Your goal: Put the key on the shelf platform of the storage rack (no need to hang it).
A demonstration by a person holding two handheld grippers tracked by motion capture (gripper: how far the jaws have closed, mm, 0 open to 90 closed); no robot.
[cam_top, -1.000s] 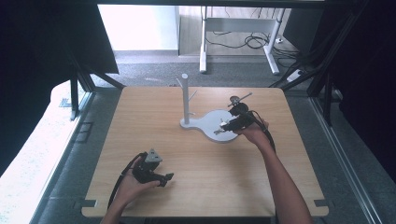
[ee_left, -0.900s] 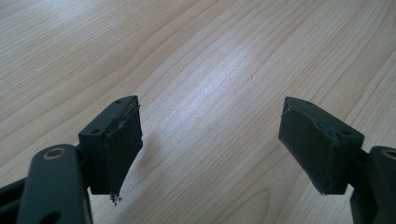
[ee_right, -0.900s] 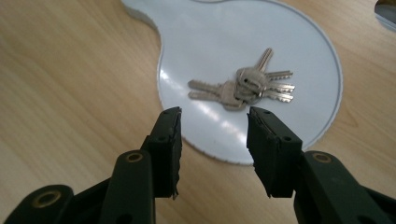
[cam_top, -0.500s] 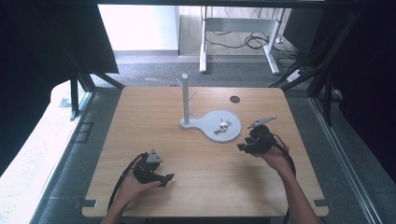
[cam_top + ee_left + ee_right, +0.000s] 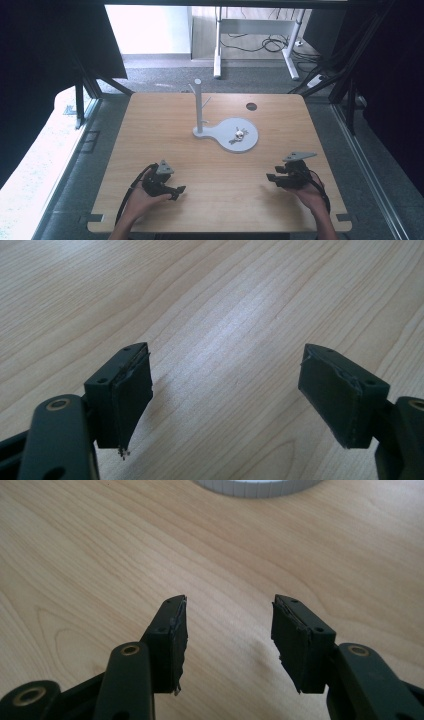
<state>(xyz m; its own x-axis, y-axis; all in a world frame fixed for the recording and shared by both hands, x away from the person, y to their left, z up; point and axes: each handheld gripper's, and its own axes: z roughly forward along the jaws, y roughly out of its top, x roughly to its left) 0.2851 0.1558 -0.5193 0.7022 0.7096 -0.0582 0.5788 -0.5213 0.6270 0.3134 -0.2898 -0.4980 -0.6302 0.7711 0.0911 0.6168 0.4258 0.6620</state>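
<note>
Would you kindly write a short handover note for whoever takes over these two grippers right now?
Left gripper: open, empty, resting low at the near left of the table.
Right gripper: empty, at the near right; its jaws have just been opening, with bare wood between them.
Things: the small metal piece lies on the round plate of the white stand, mid-table; the stand's post with pegs is bare.
Done: the piece is set down on the plate and let go.
Left: apparently nothing in hand; check whether the piece should hang on a peg.
</note>
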